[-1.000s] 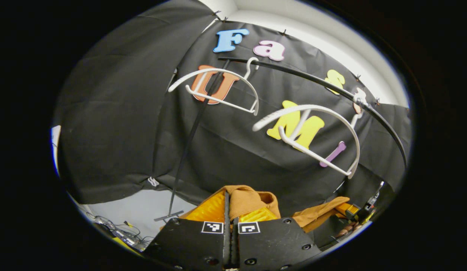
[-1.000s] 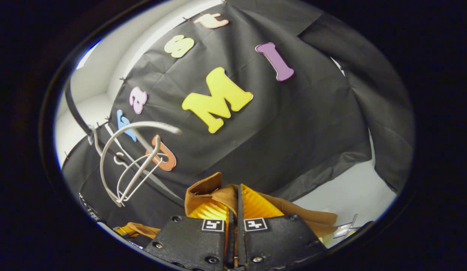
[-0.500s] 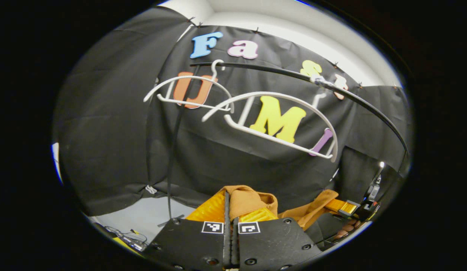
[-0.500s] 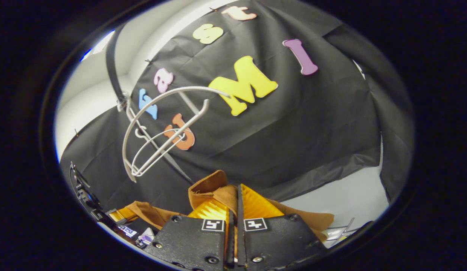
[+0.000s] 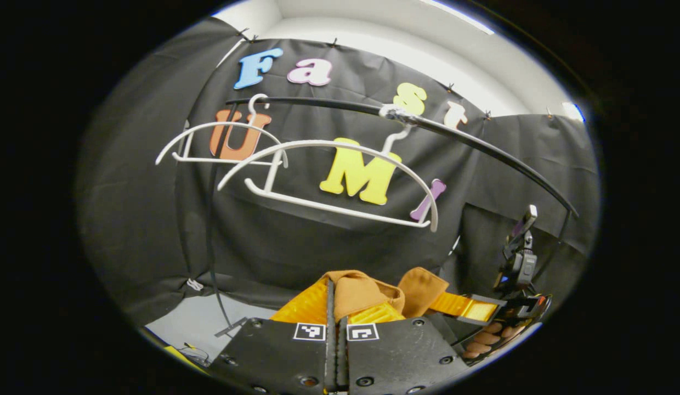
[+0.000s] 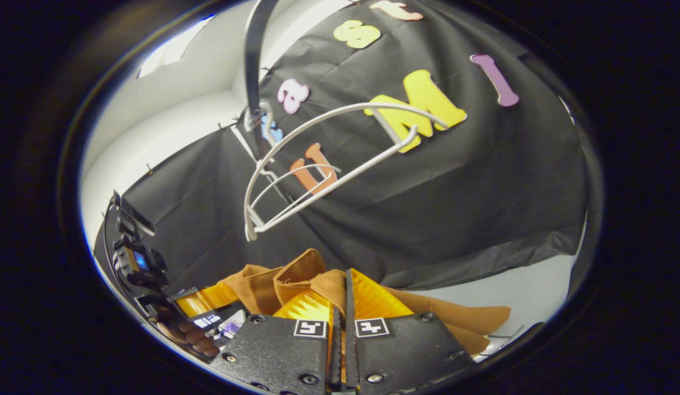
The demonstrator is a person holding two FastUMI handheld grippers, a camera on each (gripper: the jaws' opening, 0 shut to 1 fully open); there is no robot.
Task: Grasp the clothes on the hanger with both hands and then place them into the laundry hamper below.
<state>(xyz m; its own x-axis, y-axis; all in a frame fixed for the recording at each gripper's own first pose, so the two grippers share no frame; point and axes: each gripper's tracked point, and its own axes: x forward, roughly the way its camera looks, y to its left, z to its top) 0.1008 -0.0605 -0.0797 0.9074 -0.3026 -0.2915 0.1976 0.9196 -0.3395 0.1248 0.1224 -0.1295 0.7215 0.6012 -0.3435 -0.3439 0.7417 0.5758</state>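
In the left gripper view, the left gripper (image 5: 335, 307) is at 6 o'clock with its two fingers pressed together on a fold of the brown garment (image 5: 357, 291). The cloth bunches up just above the fingers. At 4 o'clock, the right gripper (image 5: 471, 308) pinches another part of the same cloth, and a hand (image 5: 485, 339) holds it. Two white hangers (image 5: 329, 175) are bare on the black rail (image 5: 482, 148), up from 10 to 1 o'clock. In the right gripper view, the right gripper (image 6: 340, 310) is at 6 o'clock, squeezed on the brown garment (image 6: 301, 271), which spreads out to 4 o'clock. The left gripper (image 6: 200, 302) is at 8 o'clock.
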